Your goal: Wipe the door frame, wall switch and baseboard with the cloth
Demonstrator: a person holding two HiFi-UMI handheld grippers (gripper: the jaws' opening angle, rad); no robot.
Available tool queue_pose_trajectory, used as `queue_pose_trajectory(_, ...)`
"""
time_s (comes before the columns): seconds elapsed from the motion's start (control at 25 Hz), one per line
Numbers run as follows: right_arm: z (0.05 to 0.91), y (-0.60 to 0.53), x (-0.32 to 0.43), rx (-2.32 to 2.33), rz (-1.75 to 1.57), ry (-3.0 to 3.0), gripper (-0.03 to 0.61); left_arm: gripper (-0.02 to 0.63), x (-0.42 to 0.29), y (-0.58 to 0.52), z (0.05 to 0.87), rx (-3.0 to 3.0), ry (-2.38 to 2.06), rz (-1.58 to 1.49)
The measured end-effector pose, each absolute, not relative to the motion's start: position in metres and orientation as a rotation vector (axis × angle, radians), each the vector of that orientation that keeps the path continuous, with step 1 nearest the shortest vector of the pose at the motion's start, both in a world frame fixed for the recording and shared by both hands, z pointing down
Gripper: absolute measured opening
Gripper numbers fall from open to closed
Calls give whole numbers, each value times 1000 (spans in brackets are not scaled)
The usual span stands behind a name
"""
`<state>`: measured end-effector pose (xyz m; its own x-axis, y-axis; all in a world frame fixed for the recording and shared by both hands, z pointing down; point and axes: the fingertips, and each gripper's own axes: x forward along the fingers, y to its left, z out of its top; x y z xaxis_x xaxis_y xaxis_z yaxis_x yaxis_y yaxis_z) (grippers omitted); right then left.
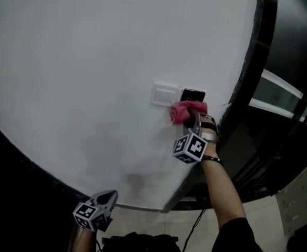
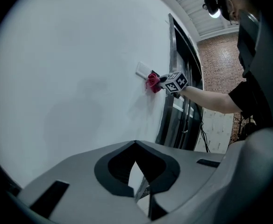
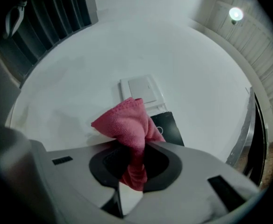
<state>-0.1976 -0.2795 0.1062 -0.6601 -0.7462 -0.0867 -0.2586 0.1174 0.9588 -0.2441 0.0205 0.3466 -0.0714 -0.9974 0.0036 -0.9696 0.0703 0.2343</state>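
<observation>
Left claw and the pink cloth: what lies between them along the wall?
Only bare white wall separates the left claw from the cloth, per the head view.

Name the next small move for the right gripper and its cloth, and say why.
Probably slide the right gripper up and left along the wall so the pink cloth sweeps across the white switch. The cloth is pinched in its jaws and laps only the switch's lower edge and part of the black panel beside it. Most of the switch plate is uncovered.

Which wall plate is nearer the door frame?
The black plate; the white switch sits on its other side, farther from the door frame.
</observation>
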Motion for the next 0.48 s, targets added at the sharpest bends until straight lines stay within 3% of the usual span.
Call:
queue_pose_trajectory(0.24,90,-258,-203,937,-1475,-2156,60,-8,-246,25,348,2001,-2189,-265)
queue_pose_trajectory(0.48,33,-208,-243,920,-1653,-2216,60,-8,-260,38,348,1966,-2220,-286)
